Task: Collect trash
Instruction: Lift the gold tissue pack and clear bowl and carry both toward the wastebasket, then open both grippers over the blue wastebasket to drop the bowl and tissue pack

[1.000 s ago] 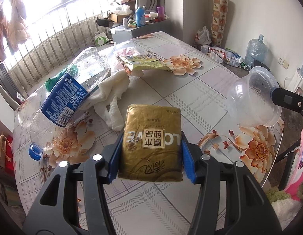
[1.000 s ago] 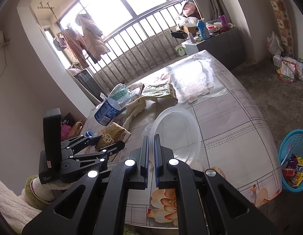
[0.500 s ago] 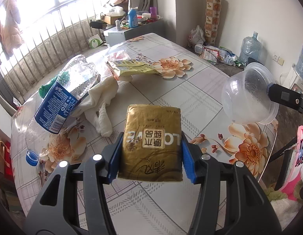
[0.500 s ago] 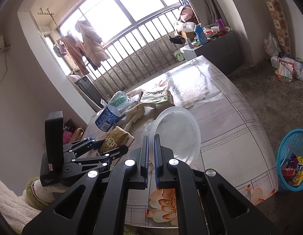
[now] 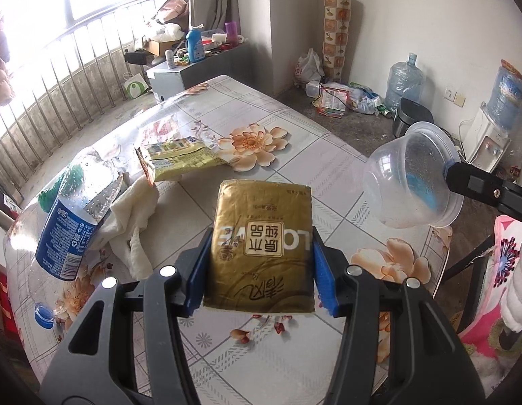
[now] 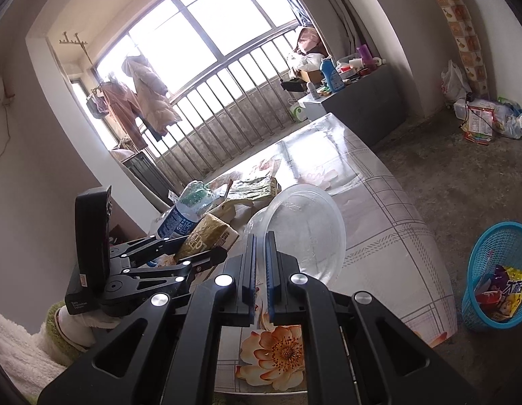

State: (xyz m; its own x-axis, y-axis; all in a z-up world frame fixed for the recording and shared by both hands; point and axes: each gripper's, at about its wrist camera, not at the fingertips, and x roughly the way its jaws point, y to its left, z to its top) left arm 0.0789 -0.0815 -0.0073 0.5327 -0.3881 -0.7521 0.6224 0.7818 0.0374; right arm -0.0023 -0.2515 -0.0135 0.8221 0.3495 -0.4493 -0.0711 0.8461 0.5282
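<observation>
From the left wrist camera, the left gripper [image 5: 261, 270] is gripping a gold tissue pack [image 5: 261, 246] about half-wide, its blue pads [image 5: 323, 280] pressing on the pack's two long sides. The pack is hanging clear above the floral table [image 5: 294, 141]. Beyond the pack, on the table, a yellow-green snack wrapper [image 5: 180, 160] is lying with a white cloth [image 5: 133, 226] just in front of it. Left of the pack, a clear water bottle with a blue label [image 5: 72, 219] is leaning tilted against the cloth, and a blue bottle cap [image 5: 44, 315] is sitting near the table's left edge. Right of the pack, a clear plastic bowl [image 5: 412, 182] is being held in the air by the right gripper's black finger [image 5: 480, 185], its opening facing away from the pack.

From the right wrist camera, the right gripper [image 6: 259, 270] is pinching the rim of the clear plastic bowl [image 6: 305, 233], its jaws standing nearly together with only the thin wall between them. Left of the bowl, the left gripper [image 6: 193, 256] is carrying the gold tissue pack [image 6: 210, 233] above the table [image 6: 379, 222]. Behind the bowl, the bottle [image 6: 186, 212] and the wrapper [image 6: 257, 187] are lying on the table. Right of the bowl, past the table edge, a blue basket [image 6: 476, 270] is standing on the floor with colourful wrappers [image 6: 503, 290] inside.
</observation>
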